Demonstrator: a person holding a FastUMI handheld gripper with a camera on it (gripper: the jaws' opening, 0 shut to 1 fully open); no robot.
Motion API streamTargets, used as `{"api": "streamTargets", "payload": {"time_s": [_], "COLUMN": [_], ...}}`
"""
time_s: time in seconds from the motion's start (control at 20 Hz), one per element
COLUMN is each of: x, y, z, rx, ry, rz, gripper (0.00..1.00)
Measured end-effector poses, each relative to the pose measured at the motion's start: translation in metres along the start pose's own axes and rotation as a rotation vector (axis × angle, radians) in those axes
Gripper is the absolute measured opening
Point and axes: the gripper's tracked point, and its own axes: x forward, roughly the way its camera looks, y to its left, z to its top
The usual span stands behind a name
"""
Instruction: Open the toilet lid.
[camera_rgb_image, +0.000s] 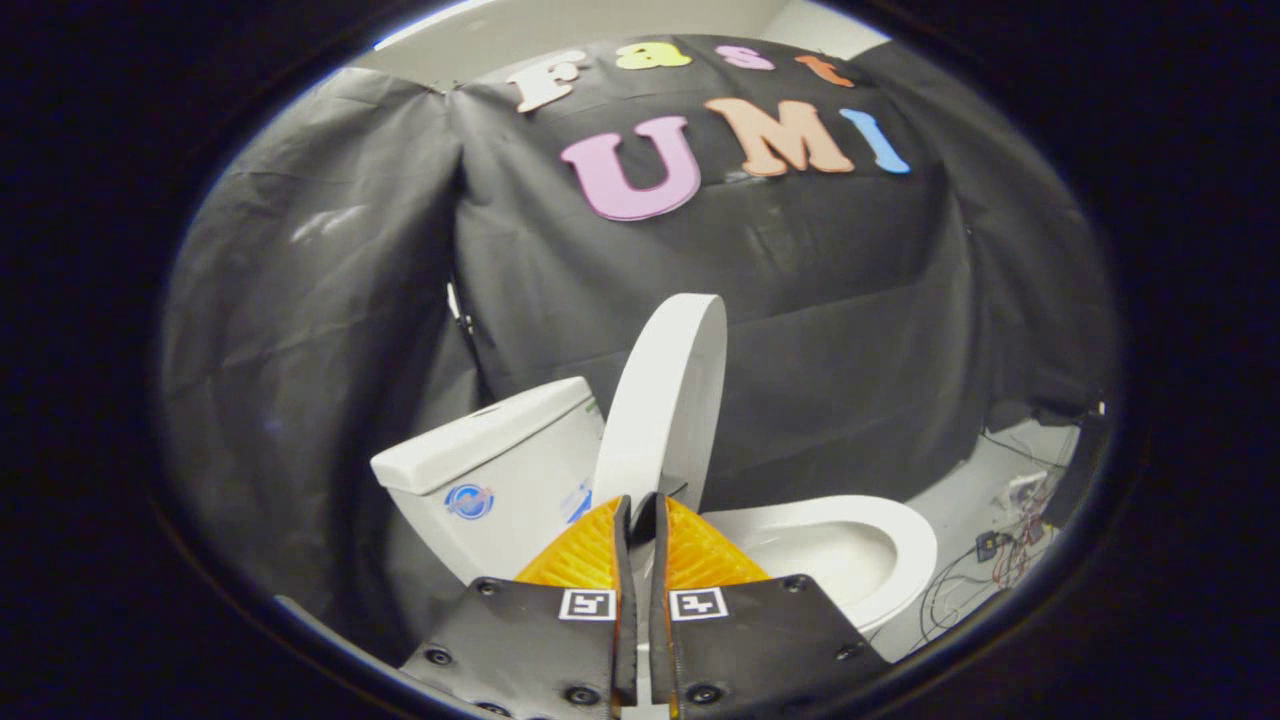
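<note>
The white toilet lid (665, 395) stands raised, nearly upright, leaning toward the white tank (500, 470) on its left. To the right of the lid lies the open seat and bowl (850, 550). My gripper (642, 503) sits just in front of the lid's lower edge, its two fingers close together with only a thin gap and nothing seen between them. The lid's bottom end is hidden behind the fingertips, so contact with it cannot be made out.
Black cloth walls close in behind and on both sides of the toilet. A tangle of cables and small electronics (1010, 550) lies on the pale floor (960, 500) to the right of the bowl.
</note>
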Motion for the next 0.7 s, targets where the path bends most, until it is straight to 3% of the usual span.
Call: {"api": "streamTargets", "payload": {"time_s": [0.3, 0.7], "x": [0.009, 0.023], "y": [0.033, 0.060], "z": [0.001, -0.001], "rx": [-0.107, -0.138], "ry": [-0.003, -0.004], "rz": [0.085, 0.161], "gripper": [0.05, 0.06]}}
